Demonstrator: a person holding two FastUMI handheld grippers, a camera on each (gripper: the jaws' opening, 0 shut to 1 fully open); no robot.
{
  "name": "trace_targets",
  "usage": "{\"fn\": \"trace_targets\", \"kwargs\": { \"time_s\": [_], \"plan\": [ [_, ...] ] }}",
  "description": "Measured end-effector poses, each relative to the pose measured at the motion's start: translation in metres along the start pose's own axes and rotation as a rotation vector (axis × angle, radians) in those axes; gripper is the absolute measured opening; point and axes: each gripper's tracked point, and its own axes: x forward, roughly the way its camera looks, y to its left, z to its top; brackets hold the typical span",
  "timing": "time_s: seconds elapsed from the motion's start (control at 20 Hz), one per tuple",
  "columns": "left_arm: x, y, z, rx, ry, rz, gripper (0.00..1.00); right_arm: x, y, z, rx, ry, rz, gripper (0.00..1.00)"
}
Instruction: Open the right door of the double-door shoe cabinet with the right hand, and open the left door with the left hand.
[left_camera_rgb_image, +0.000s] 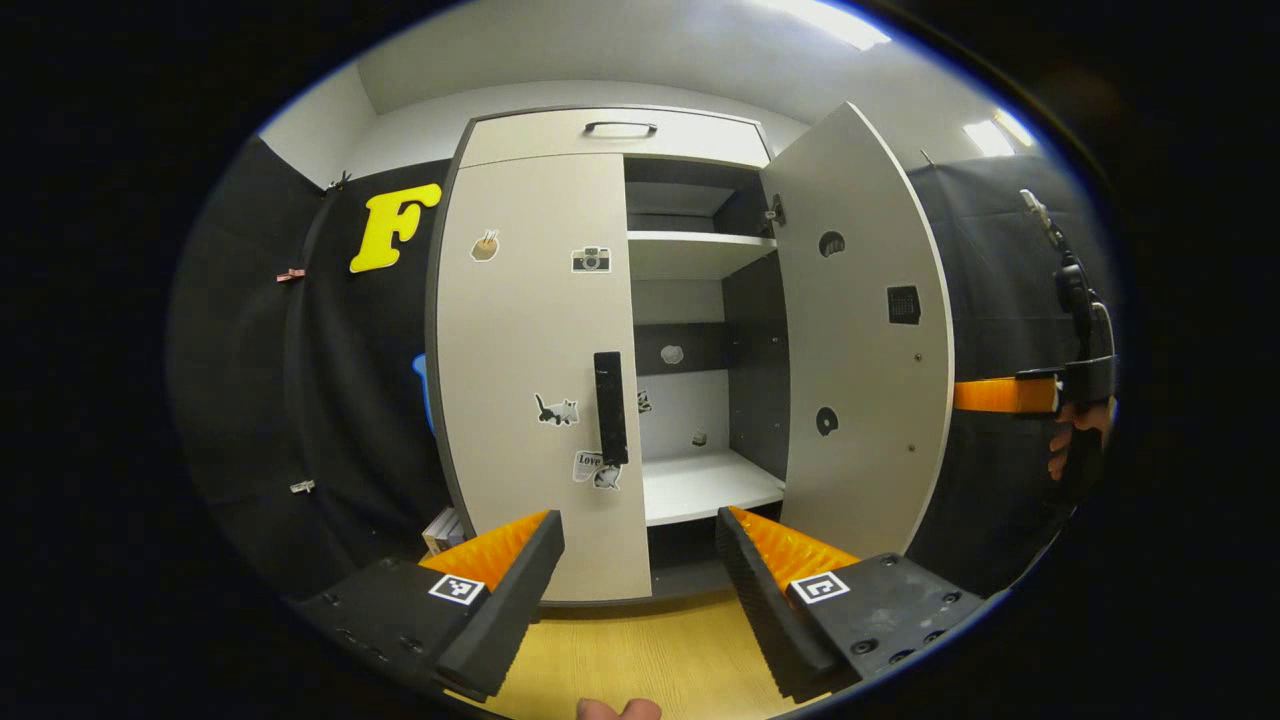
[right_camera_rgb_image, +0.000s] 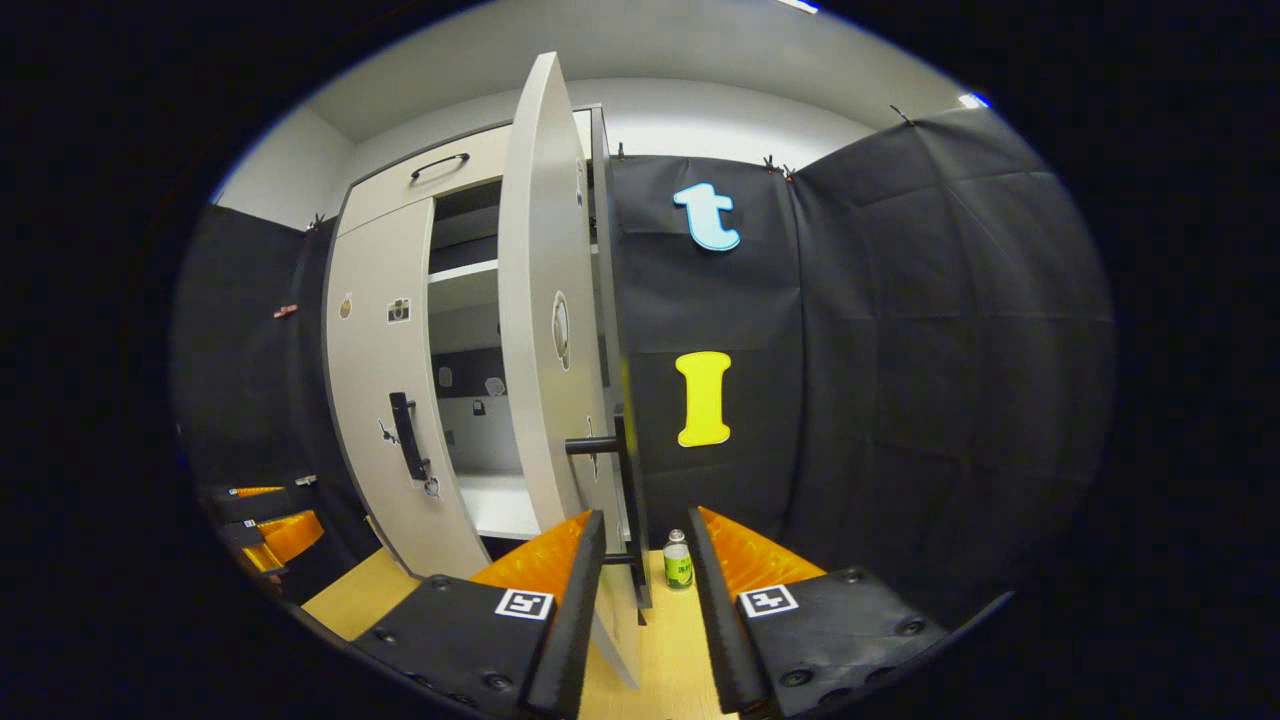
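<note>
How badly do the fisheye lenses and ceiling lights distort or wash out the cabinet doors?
Left gripper view: the left door bows outward and the ceiling light blows out, yet the stickers stay sharp. Right gripper view: the right door curves edge-on, its handle slightly soft.

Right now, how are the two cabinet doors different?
The right door is swung open; the left door is shut. The left door has stickers on its front; the right door shows its plain inner side with round holes. Both are pale with a black bar handle.
</note>
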Motion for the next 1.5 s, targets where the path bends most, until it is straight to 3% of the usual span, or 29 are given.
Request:
{"fn": "trace_targets", "kwargs": {
  "time_s": [0.05, 0.25, 0.55, 1.15, 1.3, 1.5],
  "plan": [
    [0.004, -0.001, 0.003, 0.007, -0.004, -0.003, 0.95, -0.005, 0.001, 0.002, -0.011, -0.007, -0.002, 0.58],
    [0.026, -0.001, 0.019, 0.032, -0.03, -0.005, 0.95, -0.021, 0.007, 0.012, -0.02, -0.032, -0.025, 1.0],
    [0.073, 0.017, 0.037, 0.03, -0.051, 0.042, 0.99, -0.04, 0.018, 0.015, -0.001, -0.061, -0.045, 0.98],
    [0.193, 0.042, 0.051, 0.005, -0.051, 0.129, 0.96, -0.052, 0.021, 0.012, -0.037, -0.054, -0.066, 0.98],
    [0.211, 0.045, 0.047, -0.042, -0.043, 0.136, 0.89, -0.054, 0.013, 0.016, -0.043, -0.062, -0.079, 0.98],
    [0.228, 0.054, 0.035, -0.072, -0.018, 0.168, 0.68, -0.055, 0.002, 0.018, -0.044, -0.063, -0.103, 0.98]
  ]
}}
